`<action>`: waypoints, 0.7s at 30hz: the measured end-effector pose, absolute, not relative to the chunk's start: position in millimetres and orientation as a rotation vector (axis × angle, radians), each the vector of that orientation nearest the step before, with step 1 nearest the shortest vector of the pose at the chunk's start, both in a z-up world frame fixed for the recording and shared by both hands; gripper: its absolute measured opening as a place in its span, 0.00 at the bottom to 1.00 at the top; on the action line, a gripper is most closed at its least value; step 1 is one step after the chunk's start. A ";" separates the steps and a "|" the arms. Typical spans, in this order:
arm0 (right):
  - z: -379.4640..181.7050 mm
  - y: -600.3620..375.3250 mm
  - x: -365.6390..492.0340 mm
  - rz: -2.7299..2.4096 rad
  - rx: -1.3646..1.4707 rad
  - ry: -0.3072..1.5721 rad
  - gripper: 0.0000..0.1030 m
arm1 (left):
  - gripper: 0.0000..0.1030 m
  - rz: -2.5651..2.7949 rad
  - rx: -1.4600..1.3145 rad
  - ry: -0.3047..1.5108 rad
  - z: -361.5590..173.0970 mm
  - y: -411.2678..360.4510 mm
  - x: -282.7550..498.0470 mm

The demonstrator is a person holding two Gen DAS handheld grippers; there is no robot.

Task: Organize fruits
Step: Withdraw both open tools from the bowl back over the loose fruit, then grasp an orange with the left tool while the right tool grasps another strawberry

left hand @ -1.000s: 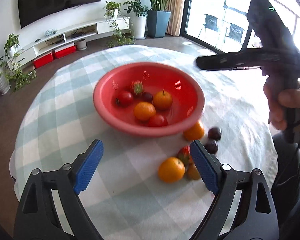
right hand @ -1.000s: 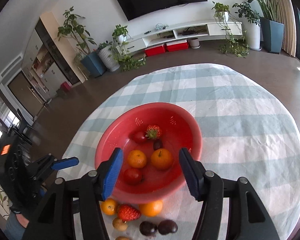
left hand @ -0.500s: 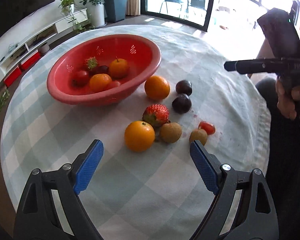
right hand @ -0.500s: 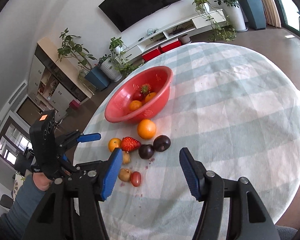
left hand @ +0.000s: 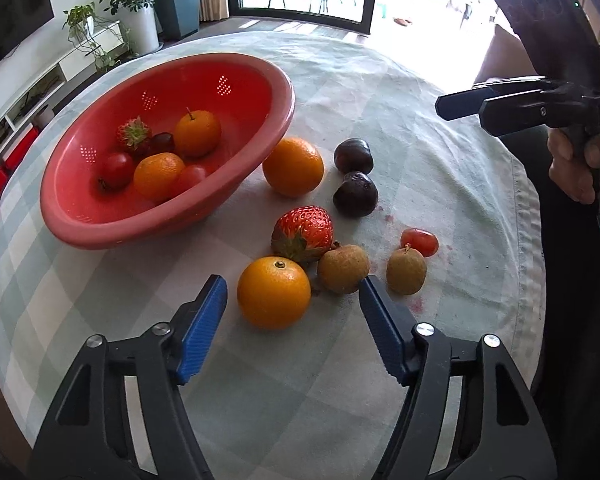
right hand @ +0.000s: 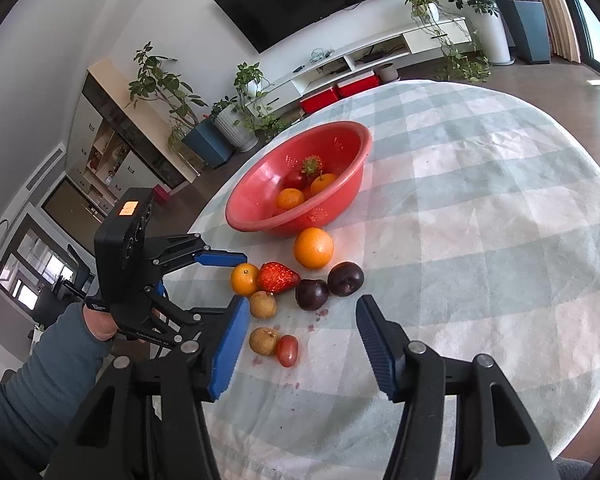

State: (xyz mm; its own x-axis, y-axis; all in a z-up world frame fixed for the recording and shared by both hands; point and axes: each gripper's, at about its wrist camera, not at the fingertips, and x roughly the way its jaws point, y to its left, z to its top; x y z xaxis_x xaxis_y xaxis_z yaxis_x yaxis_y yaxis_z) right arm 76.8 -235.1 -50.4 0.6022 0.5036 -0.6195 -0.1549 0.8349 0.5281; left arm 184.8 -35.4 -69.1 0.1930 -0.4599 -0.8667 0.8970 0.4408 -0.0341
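Left gripper (left hand: 293, 298) half-open, jaws closing around near orange (left hand: 274, 297), pads probably not touching yet. Centre your pads before squeezing; avoid strawberry (left hand: 303, 232) behind. Red bowl (left hand: 100, 232) waits beyond.

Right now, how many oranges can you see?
4: two in the red bowl, one behind another; one beside the bowl; one nearest the camera. Others may be hidden.
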 end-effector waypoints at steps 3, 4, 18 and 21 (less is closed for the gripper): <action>-51.2 -232.5 77.4 0.405 0.442 0.848 0.57 | 0.64 -1.050 0.552 0.959 -70.5 -35.2 189.5; -51.7 -231.8 78.3 0.407 0.440 0.853 0.57 | 0.64 -1.057 0.552 0.962 -71.5 -35.2 191.1; -53.7 -212.8 82.3 0.460 0.373 0.891 0.52 | 0.52 -1.130 0.479 0.982 -74.3 -28.8 202.6; -50.8 -205.9 85.6 0.490 0.344 0.890 0.51 | 0.49 -1.135 0.474 0.986 -73.8 -25.9 204.1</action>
State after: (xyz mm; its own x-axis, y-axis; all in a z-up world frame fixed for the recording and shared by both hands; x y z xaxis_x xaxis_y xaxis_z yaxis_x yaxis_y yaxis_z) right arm 85.6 -205.9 -50.8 0.5316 0.5403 -0.6523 -0.2624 0.8373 0.4797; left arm 204.1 -25.9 -73.8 0.0852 -0.5307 -0.8433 0.9089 0.3881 -0.1524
